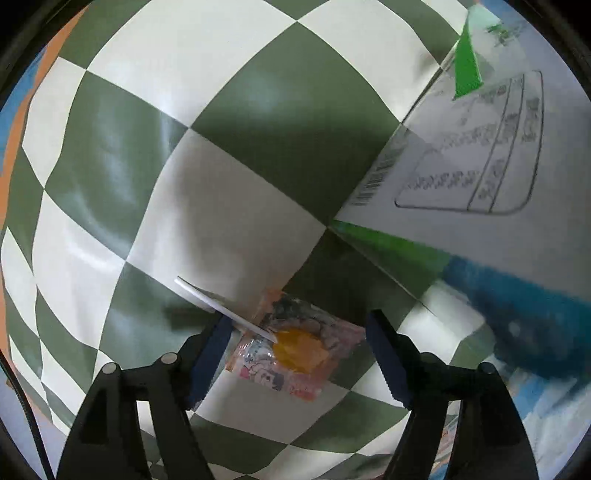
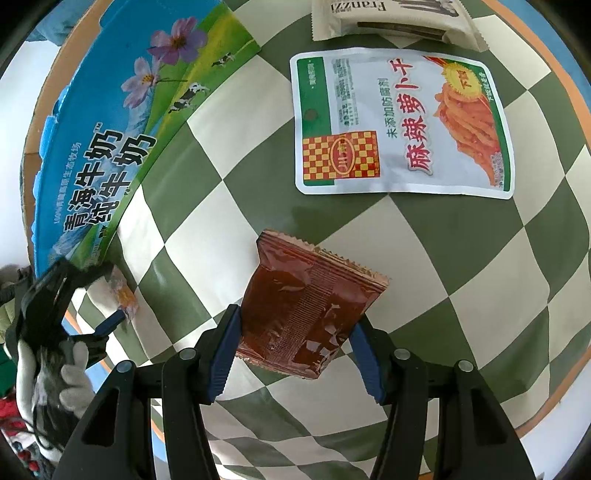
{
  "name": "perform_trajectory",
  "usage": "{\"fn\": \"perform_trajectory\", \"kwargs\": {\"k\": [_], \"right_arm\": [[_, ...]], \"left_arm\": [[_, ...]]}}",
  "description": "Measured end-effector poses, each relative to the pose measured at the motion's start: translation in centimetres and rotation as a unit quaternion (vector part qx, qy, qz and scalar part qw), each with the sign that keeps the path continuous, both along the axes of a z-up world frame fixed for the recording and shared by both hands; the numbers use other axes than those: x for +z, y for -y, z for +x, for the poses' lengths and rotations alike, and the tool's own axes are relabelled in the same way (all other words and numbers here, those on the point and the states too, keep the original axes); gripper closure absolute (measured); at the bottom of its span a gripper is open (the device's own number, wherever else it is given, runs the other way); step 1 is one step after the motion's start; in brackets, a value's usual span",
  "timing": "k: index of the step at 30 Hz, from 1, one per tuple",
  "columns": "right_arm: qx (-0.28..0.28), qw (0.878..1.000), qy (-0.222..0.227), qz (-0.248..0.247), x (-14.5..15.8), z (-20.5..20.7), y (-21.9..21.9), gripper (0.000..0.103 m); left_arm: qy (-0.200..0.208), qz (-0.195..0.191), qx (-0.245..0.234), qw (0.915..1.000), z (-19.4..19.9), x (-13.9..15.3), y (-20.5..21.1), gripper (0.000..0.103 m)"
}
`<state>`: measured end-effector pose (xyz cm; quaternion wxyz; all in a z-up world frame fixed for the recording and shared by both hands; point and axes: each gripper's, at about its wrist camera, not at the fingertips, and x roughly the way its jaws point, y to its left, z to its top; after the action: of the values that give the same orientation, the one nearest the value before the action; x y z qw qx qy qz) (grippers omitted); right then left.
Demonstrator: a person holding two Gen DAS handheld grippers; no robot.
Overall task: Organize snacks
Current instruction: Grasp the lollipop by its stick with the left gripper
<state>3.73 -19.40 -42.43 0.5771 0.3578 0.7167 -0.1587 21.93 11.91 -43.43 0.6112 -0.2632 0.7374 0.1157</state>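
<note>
Where the glossy green-and-cream checked tablecloth (image 2: 424, 236) covers the table, right gripper (image 2: 295, 334) clamped on a shiny, crinkled dark-red sachet (image 2: 310, 302) with serrated ends, lifted over the cloth's middle. Left gripper (image 1: 299, 343) spread wide around a small clear candy packet (image 1: 295, 350) with a white stick, lying flat, pads not touching. Printed cardboard milk box (image 2: 110, 122) near the left edge; flat radish pouch (image 2: 402, 122) and cream biscuit wrapper (image 2: 395, 18) toward the far edge.

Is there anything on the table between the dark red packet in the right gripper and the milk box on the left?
Nothing visible: only bare checkered tablecloth lies between the red packet and the milk box.
</note>
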Motion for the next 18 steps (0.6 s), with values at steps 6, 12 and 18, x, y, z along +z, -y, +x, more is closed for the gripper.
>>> {"fn": "perform_trajectory", "kwargs": {"k": [6, 12, 18], "right_arm": [[0.008, 1.0, 0.001, 0.0, -0.7, 0.6, -1.5, 0.043], [0.011, 1.0, 0.001, 0.0, -0.6, 0.6, -1.3, 0.043], [0.017, 1.0, 0.009, -0.005, -0.3, 0.7, -1.5, 0.043]], "left_arm": [[0.005, 0.047, -0.068, 0.9966, -0.9, 0.5, -0.1, 0.065], [0.009, 0.052, -0.087, 0.9948, -2.7, 1.7, -2.1, 0.088], [0.014, 0.037, -0.073, 0.9966, -5.5, 2.9, -4.4, 0.097]]}}
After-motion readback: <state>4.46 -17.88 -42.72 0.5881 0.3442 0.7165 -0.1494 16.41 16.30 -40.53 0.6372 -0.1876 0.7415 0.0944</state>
